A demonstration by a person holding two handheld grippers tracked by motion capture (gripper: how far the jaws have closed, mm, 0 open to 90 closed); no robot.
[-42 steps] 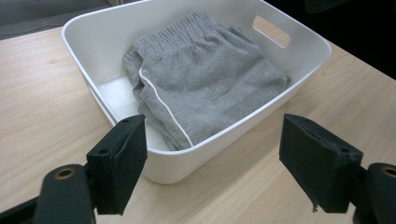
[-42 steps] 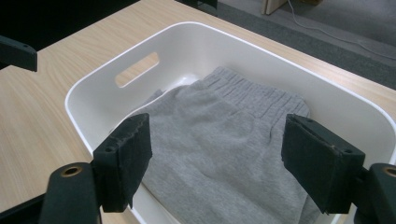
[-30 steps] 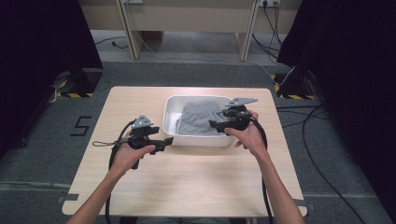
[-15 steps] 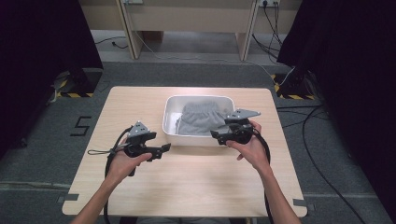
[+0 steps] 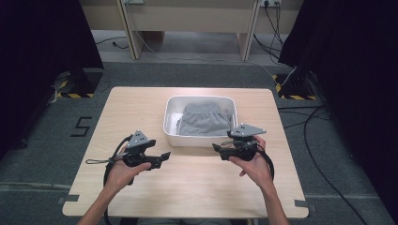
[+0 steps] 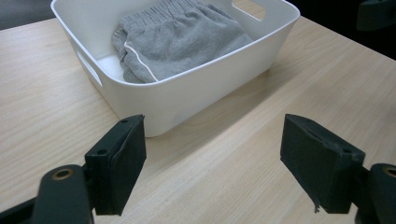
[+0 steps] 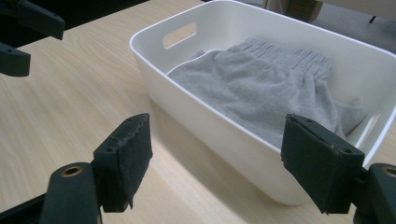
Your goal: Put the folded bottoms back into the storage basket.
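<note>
Grey sweatpants (image 5: 202, 119) lay folded inside the white tub (image 5: 198, 138) on the table (image 5: 141, 108), just beyond both spread, empty grippers: left gripper (image 5: 162, 157), right gripper (image 5: 218, 148).

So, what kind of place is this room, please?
Probably a recording lab or studio: black curtains at both sides, cables across the grey carpet floor, one light wooden table holding a white plastic tub.

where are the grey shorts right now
In the high view the grey shorts lie inside the white tub at the table's far middle.
</note>
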